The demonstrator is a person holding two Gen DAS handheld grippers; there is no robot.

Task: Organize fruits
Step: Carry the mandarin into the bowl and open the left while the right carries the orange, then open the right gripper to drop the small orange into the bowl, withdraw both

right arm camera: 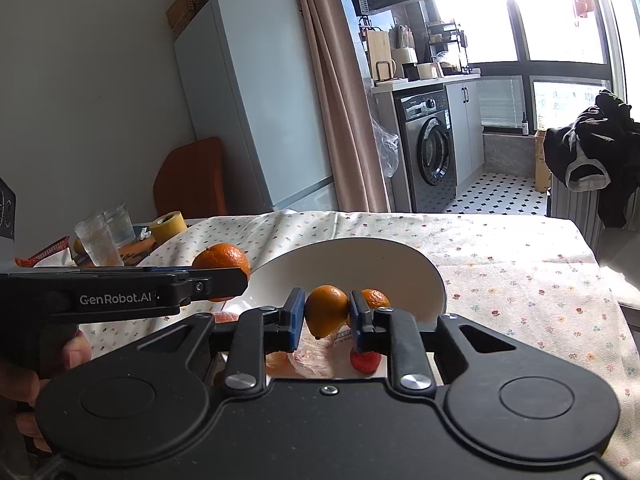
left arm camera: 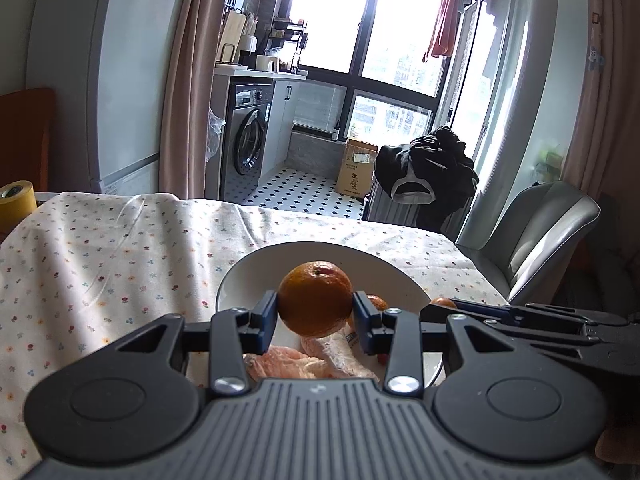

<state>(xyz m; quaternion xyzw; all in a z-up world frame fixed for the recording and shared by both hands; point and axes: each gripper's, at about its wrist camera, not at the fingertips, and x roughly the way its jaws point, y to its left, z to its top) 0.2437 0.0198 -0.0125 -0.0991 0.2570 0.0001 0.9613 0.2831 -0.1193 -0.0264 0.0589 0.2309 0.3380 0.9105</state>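
On the cloth-covered desk (left arm camera: 100,248) at frame centre sits the white plate (left arm camera: 256,268), above which the left tongs (left arm camera: 316,314) clamp a firm, round mandarin (left arm camera: 315,298) and the right tongs (right arm camera: 326,314) pinch a smaller, likely soft-skinned citrus (right arm camera: 326,310) at its middle, while the wrapped pinkish item (left arm camera: 336,350) beneath stays unidentifiable.

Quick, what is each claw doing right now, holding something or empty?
Left claw: closed on an orange.
Right claw: closed on a smaller orange fruit.
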